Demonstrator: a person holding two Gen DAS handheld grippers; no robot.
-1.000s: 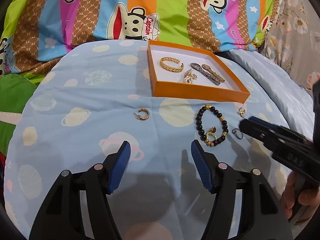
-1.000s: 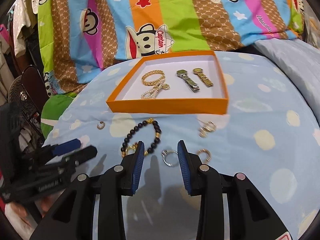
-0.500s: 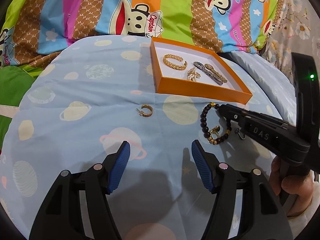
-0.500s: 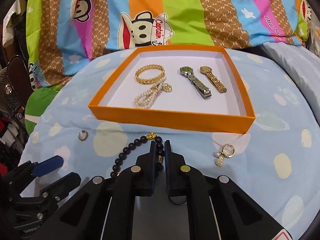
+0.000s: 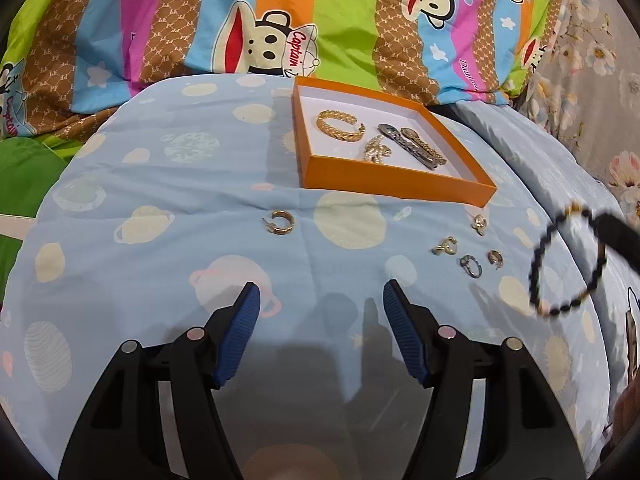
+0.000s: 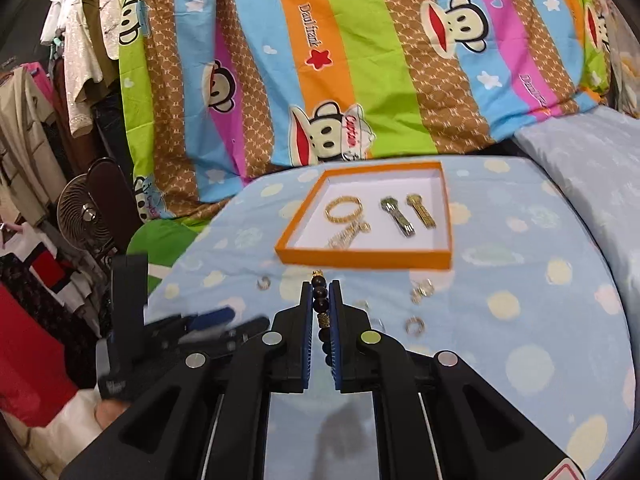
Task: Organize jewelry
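— What's different over on the blue bedspread (image 5: 168, 240)?

— The biggest thing: the black bead bracelet (image 5: 568, 264) is off the cloth now. A second ago it lay below the orange box (image 5: 396, 186), looped around a small gold piece. Now it hangs in the air at the right, dangling from the right gripper (image 6: 321, 308), whose blue pads have gone from parted to pressed tight on a few of its beads.

— So it's held properly?

— It looks so; from the right wrist view the strand (image 6: 320, 300) runs straight between the pads, with a gold bead poking out past the tips.

— And the other gripper?

— The left gripper (image 5: 320, 312) hasn't budged. Its fingers are spread, nothing between them, hovering low over the spread.

— What does that leave?

— The box already holds a gold bangle (image 5: 340, 126), a pearl piece (image 5: 376, 150) and two watches (image 5: 416, 146). I'd guess the bracelet goes in next. Lifting it has uncovered the gold ring (image 5: 446, 246) it was circling, beside the silver ring (image 5: 472, 266) and two little earrings (image 5: 496, 258). The gold hoop (image 5: 282, 222) sits alone, nearer the left gripper.
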